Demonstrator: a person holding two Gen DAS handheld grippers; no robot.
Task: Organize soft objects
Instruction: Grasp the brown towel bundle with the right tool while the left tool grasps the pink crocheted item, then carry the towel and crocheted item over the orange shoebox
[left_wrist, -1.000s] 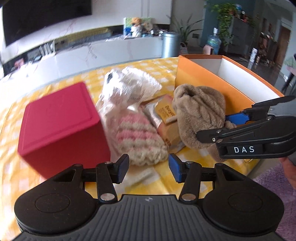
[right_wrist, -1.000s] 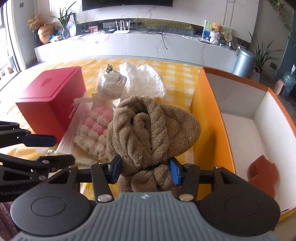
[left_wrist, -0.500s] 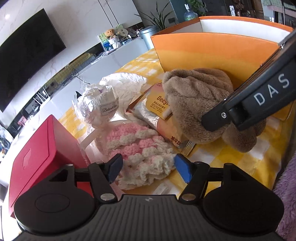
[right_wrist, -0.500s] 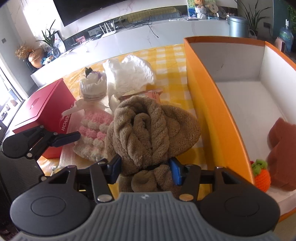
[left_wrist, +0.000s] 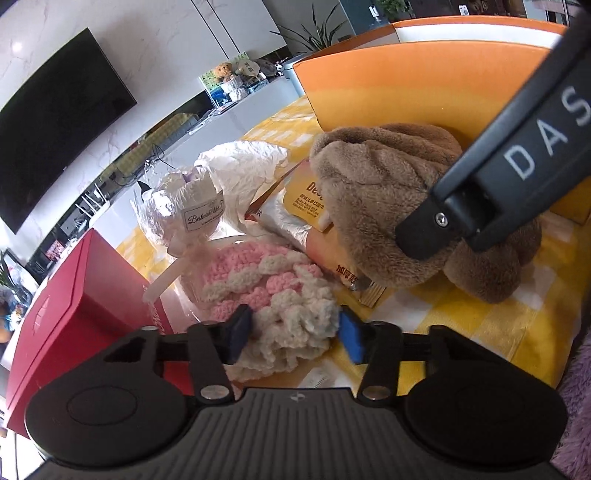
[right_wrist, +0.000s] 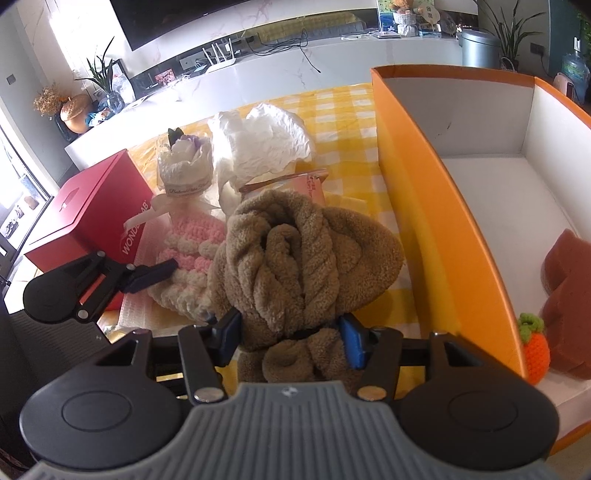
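Observation:
A brown fluffy rolled towel (right_wrist: 306, 266) lies on the yellow checked cloth beside the orange box (right_wrist: 439, 236). My right gripper (right_wrist: 290, 336) is shut on its near end; the towel also shows in the left wrist view (left_wrist: 391, 206). A pink-and-white crocheted piece (left_wrist: 269, 295) in clear wrap lies left of it. My left gripper (left_wrist: 293, 334) is open, its fingers either side of the crochet's near edge. Inside the box lie a rust-brown soft thing (right_wrist: 569, 295) and a small orange crochet carrot (right_wrist: 535, 350).
A red box (right_wrist: 88, 218) stands at the left, close to the crochet. A wrapped white flower bundle (left_wrist: 188, 210), crumpled white paper (right_wrist: 262, 144) and a yellow snack packet (left_wrist: 303, 206) lie behind. The table's near edge is just below the grippers.
My left gripper has moved forward and down onto the pink-and-white crochet, fingers now around its edge. My right gripper stays shut on the brown towel, lifted and tilted slightly towards the box.

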